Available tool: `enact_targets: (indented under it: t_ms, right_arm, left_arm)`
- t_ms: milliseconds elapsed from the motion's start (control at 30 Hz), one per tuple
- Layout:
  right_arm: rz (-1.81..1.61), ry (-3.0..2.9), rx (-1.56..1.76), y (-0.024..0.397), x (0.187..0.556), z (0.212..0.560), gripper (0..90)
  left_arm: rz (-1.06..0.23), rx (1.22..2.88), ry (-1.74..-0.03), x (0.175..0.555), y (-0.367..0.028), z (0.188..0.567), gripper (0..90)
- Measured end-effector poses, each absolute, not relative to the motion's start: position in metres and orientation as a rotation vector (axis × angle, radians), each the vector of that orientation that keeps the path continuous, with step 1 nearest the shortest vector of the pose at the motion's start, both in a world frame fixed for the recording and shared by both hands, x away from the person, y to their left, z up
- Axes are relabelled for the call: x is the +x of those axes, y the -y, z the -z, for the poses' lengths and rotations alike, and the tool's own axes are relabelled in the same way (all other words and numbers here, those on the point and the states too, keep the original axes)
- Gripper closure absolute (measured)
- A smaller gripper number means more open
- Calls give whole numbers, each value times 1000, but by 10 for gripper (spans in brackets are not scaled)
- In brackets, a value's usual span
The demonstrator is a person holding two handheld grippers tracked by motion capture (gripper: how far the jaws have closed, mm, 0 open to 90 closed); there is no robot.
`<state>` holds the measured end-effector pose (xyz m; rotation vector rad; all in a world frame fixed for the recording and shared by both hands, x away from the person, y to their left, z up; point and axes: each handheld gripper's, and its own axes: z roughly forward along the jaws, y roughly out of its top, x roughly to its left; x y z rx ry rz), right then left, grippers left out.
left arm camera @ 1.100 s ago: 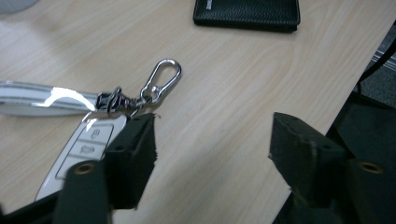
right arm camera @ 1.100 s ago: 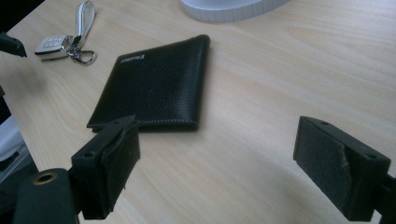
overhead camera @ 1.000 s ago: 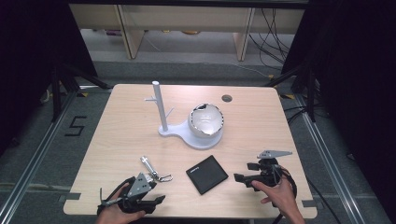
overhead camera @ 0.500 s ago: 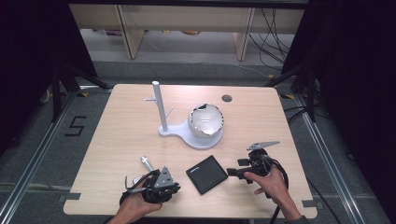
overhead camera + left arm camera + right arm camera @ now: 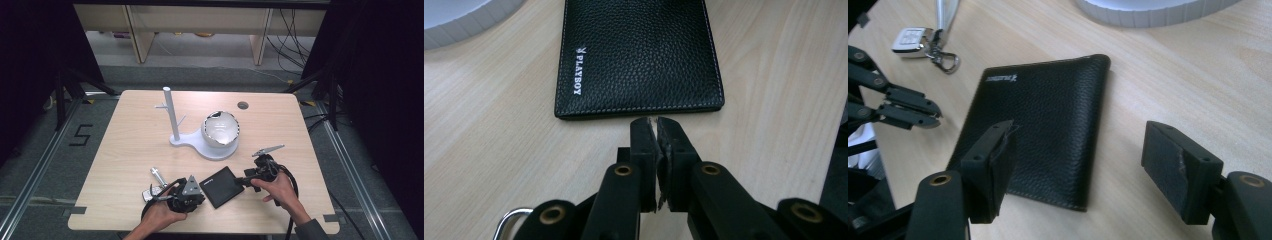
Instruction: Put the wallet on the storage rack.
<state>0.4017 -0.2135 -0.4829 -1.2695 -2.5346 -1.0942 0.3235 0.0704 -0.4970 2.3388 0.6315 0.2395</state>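
Note:
A black leather wallet (image 5: 221,186) lies flat near the table's front edge, seen close in the left gripper view (image 5: 639,55) and the right gripper view (image 5: 1043,135). My left gripper (image 5: 202,192) sits at its left edge, jaws shut with nothing between them (image 5: 654,122), tips just short of the wallet's stitched edge. My right gripper (image 5: 245,180) is at the wallet's right side. It is open (image 5: 1088,165) and its jaws have just been closing. The left pad hovers over the wallet's near corner and the right pad is over bare wood.
A bunch of keys (image 5: 152,187) lies left of the left gripper, also in the right gripper view (image 5: 923,42). Behind the wallet stands a white stand (image 5: 200,145) with an upright post (image 5: 170,115) and a round white bowl (image 5: 220,128). A small hole (image 5: 243,105) marks the tabletop's far side.
Both hands have slid inward toward the wallet, the left one rightward past the keys and the right one leftward. The left gripper's jaws have shut.

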Motion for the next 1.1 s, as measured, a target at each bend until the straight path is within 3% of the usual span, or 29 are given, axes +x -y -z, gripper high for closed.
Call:
enact_targets:
  t_ms: [1100]
  right_arm:
    - [919,2424,-1288,185,422,494,407]
  left_arm:
    - [-196,2420,-591,334,-57,501,868]
